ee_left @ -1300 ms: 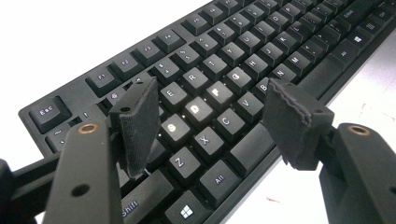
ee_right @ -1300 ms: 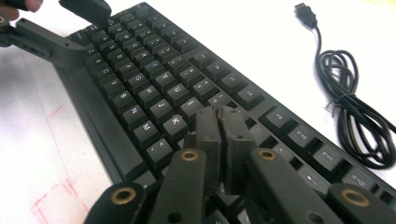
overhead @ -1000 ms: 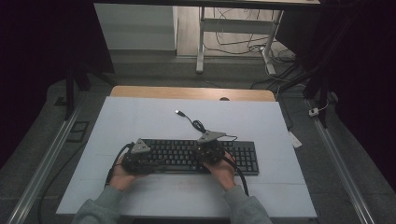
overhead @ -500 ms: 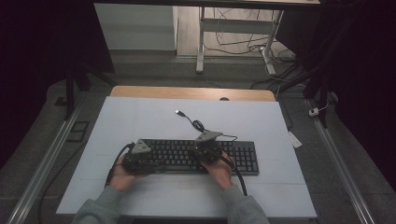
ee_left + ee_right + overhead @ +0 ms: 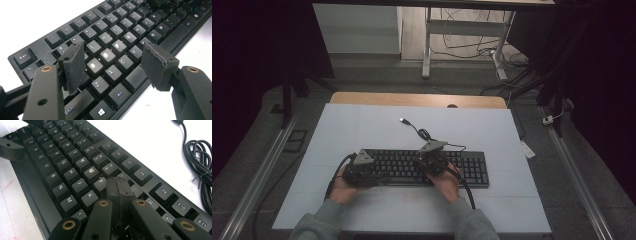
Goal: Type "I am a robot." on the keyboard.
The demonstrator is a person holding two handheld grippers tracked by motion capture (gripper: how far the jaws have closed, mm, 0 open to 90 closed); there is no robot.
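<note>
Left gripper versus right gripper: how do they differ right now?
The left gripper has its jaws spread open over the S, D, X and C keys; the right gripper has its jaws shut together, tips by the I, O and K keys. Neither holds anything. Both hover over the same black keyboard.

Dim, dark-edged high view; glare-whitened table, sharp keys in gripper views.

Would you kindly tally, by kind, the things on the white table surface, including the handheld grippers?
Black keyboard: 1
Coiled black cable with USB plug: 1
Grippers: 2, the left gripper with jaws apart over the letter keys, the right gripper with jaws together on the keys
Total: 4
</note>
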